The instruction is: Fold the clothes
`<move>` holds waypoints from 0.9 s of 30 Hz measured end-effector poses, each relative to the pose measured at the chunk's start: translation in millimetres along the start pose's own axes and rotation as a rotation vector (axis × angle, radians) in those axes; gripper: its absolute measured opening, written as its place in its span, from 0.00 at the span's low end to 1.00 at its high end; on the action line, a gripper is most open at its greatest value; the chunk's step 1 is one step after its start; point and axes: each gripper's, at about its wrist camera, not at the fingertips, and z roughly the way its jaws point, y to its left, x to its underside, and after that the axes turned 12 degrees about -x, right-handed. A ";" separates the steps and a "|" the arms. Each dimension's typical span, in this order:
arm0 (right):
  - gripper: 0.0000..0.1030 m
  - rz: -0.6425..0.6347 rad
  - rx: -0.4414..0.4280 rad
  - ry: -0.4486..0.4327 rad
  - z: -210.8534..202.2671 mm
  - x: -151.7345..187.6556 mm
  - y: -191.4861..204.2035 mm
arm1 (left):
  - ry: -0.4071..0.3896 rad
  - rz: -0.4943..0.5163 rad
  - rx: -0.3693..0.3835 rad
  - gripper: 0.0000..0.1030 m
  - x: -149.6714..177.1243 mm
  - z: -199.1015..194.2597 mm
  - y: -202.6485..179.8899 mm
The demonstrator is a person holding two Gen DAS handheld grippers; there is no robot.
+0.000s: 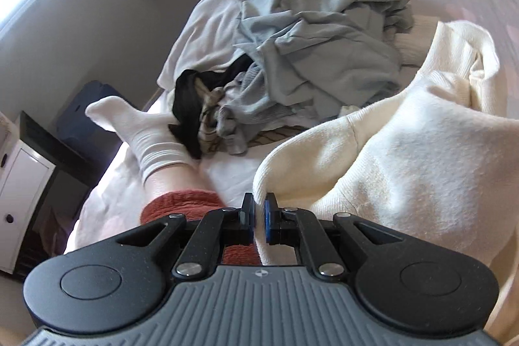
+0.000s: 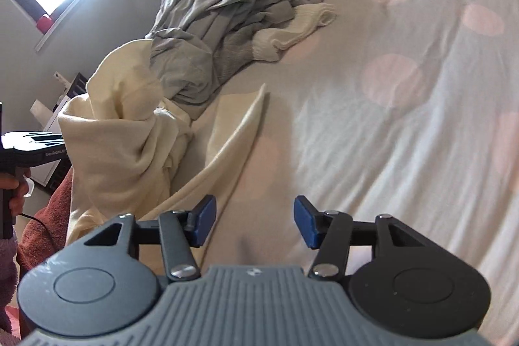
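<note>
Presently, items on bed:
- Left gripper [image 1: 258,218]: jaws clenched on edge of cream sweater [image 1: 405,171], which bulks up to the jaws' right and ahead.
- Right gripper [image 2: 254,221]: jaws released, nothing between; a flat cream flap lies just left of the left pad, spotted bedcover [image 2: 405,119] beneath and ahead.
- Grey clothes pile [image 1: 318,31]: ahead of left jaws, w/ black garment [image 1: 186,106] at its near-left edge.
- White-socked foot [image 1: 142,132]: ahead-left of left jaws.
- White cabinet [image 1: 19,184]: far left, off bed.
- Containers: contents can't tell.
</note>
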 end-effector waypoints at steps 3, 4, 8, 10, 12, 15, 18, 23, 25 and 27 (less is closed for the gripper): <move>0.55 -0.066 -0.029 0.012 21.1 -16.7 17.0 | 0.022 -0.022 0.000 0.04 6.6 9.2 8.9; 0.55 -0.088 -0.038 0.016 28.2 -23.0 23.0 | 0.029 -0.032 0.003 0.04 9.2 11.8 12.2; 0.55 -0.154 -0.079 0.039 55.4 -44.8 44.4 | 0.053 -0.071 0.019 0.04 18.2 22.3 21.2; 0.55 -0.158 -0.108 0.047 68.2 -50.9 52.9 | 0.056 -0.088 0.031 0.04 22.5 26.1 24.0; 0.55 -0.144 -0.137 0.051 79.8 -55.6 59.5 | 0.049 -0.103 0.042 0.04 24.6 27.2 26.3; 0.55 -0.080 -0.184 0.030 94.1 -65.1 62.8 | 0.041 -0.120 0.057 0.04 26.2 26.7 28.7; 0.55 0.020 -0.233 0.013 107.7 -76.0 60.1 | 0.033 -0.136 0.068 0.04 27.6 27.8 30.6; 0.09 0.087 -0.257 0.060 123.2 -72.5 63.7 | -0.010 -0.167 0.090 0.04 29.7 16.8 35.1; 0.07 0.058 -0.230 0.024 112.1 -69.4 71.3 | -0.031 -0.187 0.101 0.04 30.2 8.8 38.8; 0.07 0.032 -0.195 -0.026 96.3 -67.3 78.4 | -0.059 -0.212 0.111 0.04 29.9 -2.3 43.9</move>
